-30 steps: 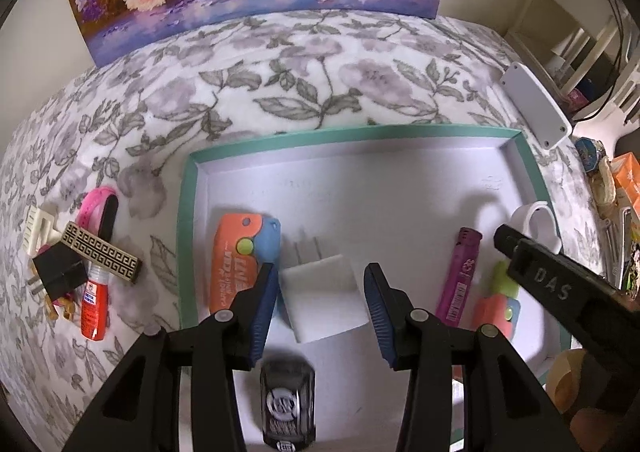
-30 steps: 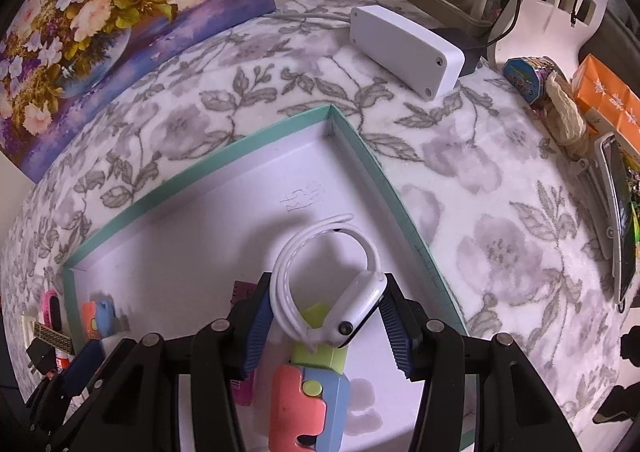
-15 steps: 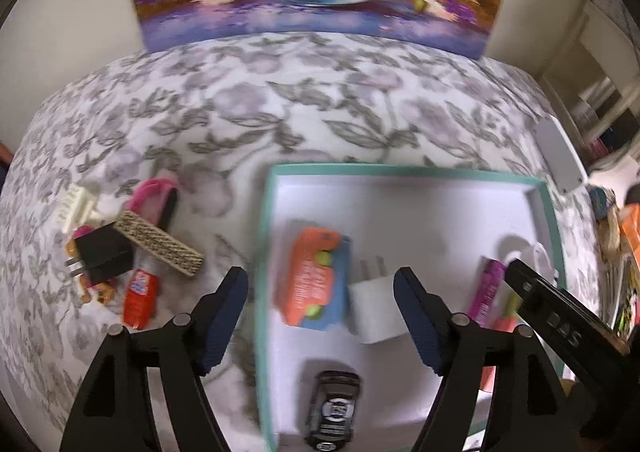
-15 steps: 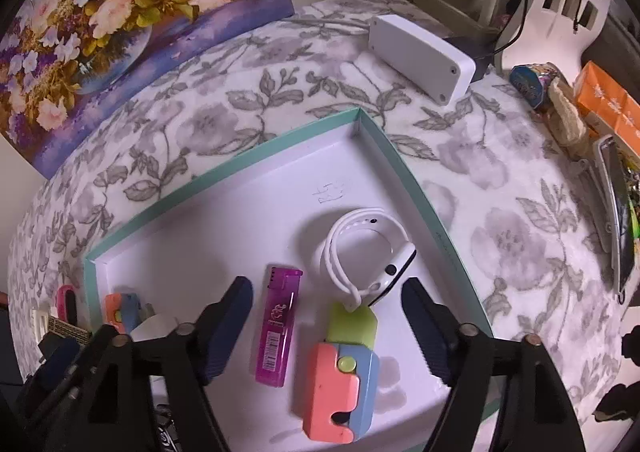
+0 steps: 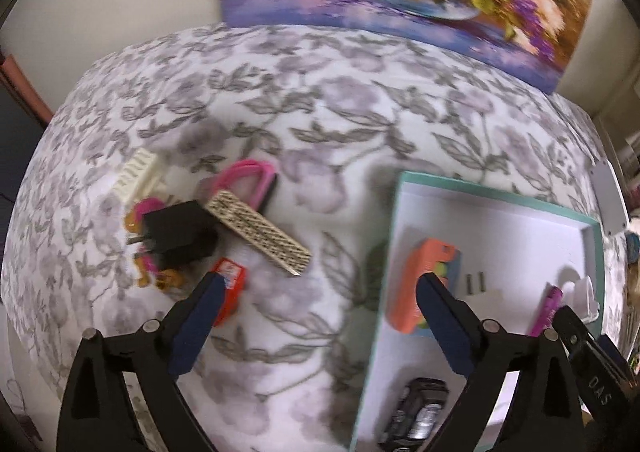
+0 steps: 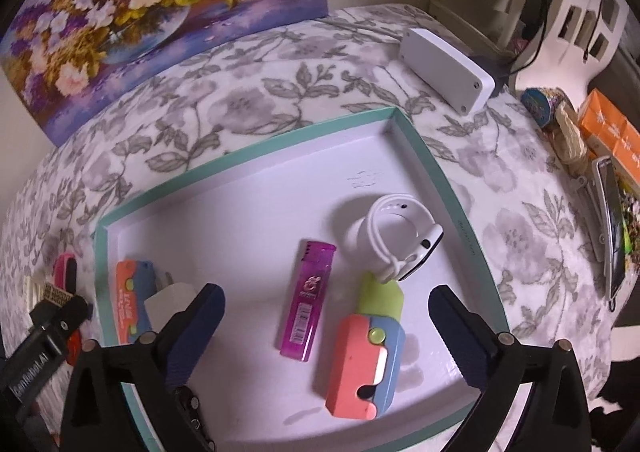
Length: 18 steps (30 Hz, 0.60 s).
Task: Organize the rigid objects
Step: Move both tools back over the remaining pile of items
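- The left gripper (image 5: 316, 284) hangs over the floral cloth on the counter (image 5: 304, 123), jaws spread wide and holding nothing, the teal-rimmed tray (image 5: 394, 211) at its right.
- Outside the tray lies a loose heap: a black plug adapter (image 5: 180, 232), a patterned flat bar (image 5: 258, 226) resting on it, a pink band (image 5: 252, 175), a red glue tube (image 5: 230, 290) and a cream comb-like piece (image 5: 136, 173).
- The right gripper (image 6: 326, 304) is above the tray (image 6: 248, 151), jaws wide apart and empty.
- In the tray lie a magenta lighter (image 6: 306, 302), a white smartwatch (image 6: 400, 240) touching a pink-blue-green toy knife (image 6: 368, 352), an orange-blue toy knife (image 6: 132, 298), a white charger (image 6: 168, 302) and a black toy car (image 5: 416, 416).
- A white box (image 6: 446, 69) sits beyond the tray.
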Tool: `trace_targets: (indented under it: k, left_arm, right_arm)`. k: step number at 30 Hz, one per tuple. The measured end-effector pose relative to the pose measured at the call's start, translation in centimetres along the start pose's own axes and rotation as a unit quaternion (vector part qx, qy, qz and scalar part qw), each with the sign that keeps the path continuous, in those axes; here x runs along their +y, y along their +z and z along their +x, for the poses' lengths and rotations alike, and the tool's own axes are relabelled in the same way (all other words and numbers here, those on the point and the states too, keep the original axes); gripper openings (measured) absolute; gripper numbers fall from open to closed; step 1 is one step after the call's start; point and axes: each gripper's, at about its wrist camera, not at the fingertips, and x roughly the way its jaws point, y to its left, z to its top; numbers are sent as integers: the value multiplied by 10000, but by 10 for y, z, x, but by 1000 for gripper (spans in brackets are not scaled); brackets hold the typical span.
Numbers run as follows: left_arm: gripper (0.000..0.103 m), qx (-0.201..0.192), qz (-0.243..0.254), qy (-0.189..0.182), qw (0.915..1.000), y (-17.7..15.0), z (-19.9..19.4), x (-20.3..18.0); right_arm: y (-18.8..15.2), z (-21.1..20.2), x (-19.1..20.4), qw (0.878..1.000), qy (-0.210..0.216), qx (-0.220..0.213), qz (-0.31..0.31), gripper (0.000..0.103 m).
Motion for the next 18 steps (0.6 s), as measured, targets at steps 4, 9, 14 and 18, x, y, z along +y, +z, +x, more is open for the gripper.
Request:
trace_targets:
  k: [4, 9, 14, 18]
  left_arm:
    - [97, -92, -204, 85, 9997, 2, -7, 21]
    - [97, -293, -448, 148, 9985, 4, -22, 45]
    - [97, -563, -740, 207, 9955, 6, -38, 74]
    - [97, -649, -938, 289, 9931, 7, -45, 100]
  right_arm:
    - [-5, -7, 10, 9999, -69, -72, -83, 103]
    - [-12, -20, 27, 9995, 114, -162, -233, 103]
    - [-19, -40, 44, 9985, 329, -342, -283, 103]
    - [-24, -52, 60, 9968, 534, -444, -385, 103]
